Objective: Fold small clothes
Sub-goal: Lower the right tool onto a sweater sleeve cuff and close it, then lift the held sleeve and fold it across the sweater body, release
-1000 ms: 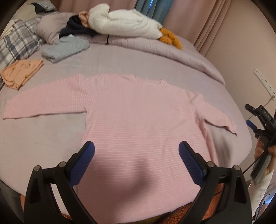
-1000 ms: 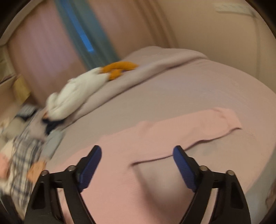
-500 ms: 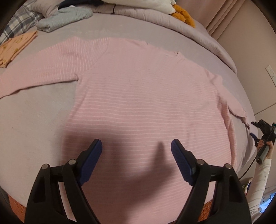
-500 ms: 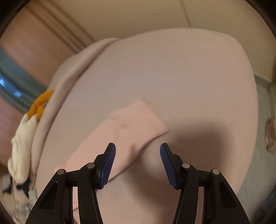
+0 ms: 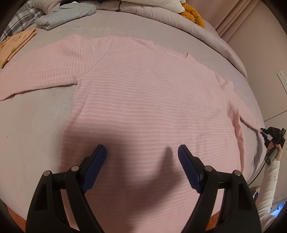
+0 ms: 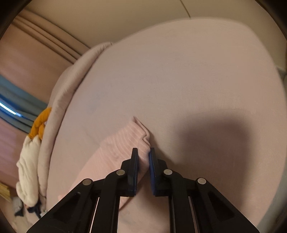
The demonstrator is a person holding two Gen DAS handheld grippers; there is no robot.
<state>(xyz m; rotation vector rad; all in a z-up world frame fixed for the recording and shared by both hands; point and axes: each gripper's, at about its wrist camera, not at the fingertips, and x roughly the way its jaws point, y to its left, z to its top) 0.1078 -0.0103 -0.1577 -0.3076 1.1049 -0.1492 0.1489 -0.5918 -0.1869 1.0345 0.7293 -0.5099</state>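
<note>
A pink long-sleeved knit top with thin white stripes (image 5: 143,100) lies spread flat across the mauve bedsheet (image 5: 35,125), filling the middle of the left wrist view, one sleeve reaching to the left edge of the frame. The left gripper (image 5: 142,154) hangs over the top's lower half with its blue-padded jaws spread wide and nothing between them. Only this view shows the other clothes: a folded grey garment (image 5: 66,12) at the upper left and a folded peach garment (image 5: 14,44) at the left edge. At the far right, small, the right gripper (image 5: 264,132) shows at the cuff of the other sleeve, in a person's hand (image 5: 277,152). The right wrist view gives that close up: the right gripper (image 6: 143,152) is closing, its pads pinching the pink cuff (image 6: 136,139) bunched between them. A white and orange plush toy (image 6: 30,170) lies at this view's left edge.
</note>
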